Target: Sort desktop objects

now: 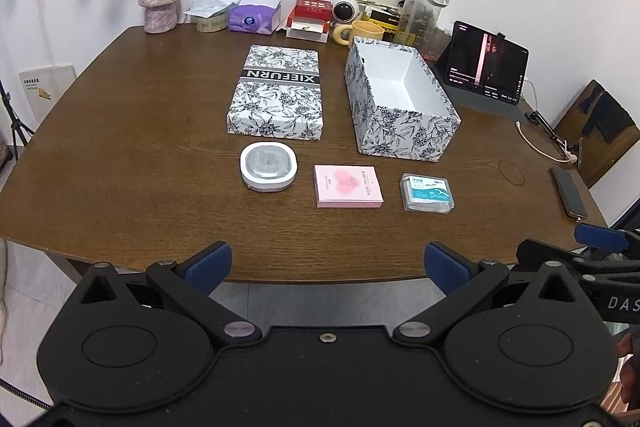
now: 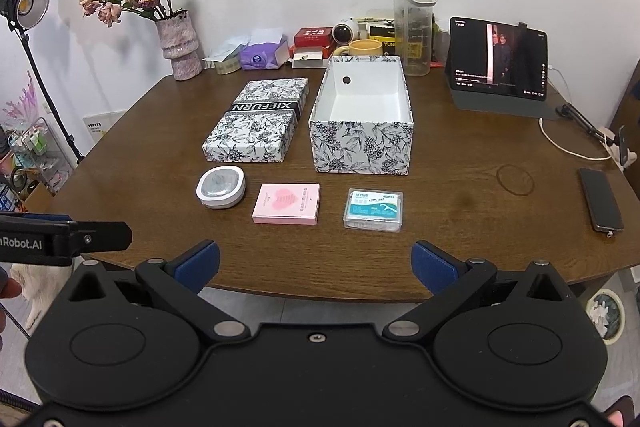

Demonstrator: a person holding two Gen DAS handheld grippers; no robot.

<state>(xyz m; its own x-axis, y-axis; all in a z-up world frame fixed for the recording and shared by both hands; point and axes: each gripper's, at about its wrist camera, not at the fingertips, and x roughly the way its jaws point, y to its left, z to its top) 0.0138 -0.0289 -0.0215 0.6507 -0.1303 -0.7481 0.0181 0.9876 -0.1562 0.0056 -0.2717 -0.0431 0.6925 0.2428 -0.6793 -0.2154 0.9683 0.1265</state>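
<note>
My tabletop (image 2: 460,195) is dark brown wood. The open box (image 2: 362,147) and its lid (image 2: 256,129) wear black-and-white leaf print, the box plain white inside. The round case (image 2: 220,189) is white with a grey top, the card box (image 2: 287,203) pink, the floss box (image 2: 373,209) clear with a teal label. My jaws carry blue pads on black arms.

The floral box (image 1: 400,99) hides the lower part of the yellow mug (image 1: 358,31) behind it in both views. Behind the water jug (image 2: 414,27), the yellow-and-black packages (image 2: 382,35) are partly covered, and their print is too small to read. The small text on the pink card box (image 2: 287,203) is illegible. The right claw (image 1: 600,239) is cut off by the left wrist view's right edge. Right of the floral box, the tablet (image 2: 498,57) shows blurred figures.
</note>
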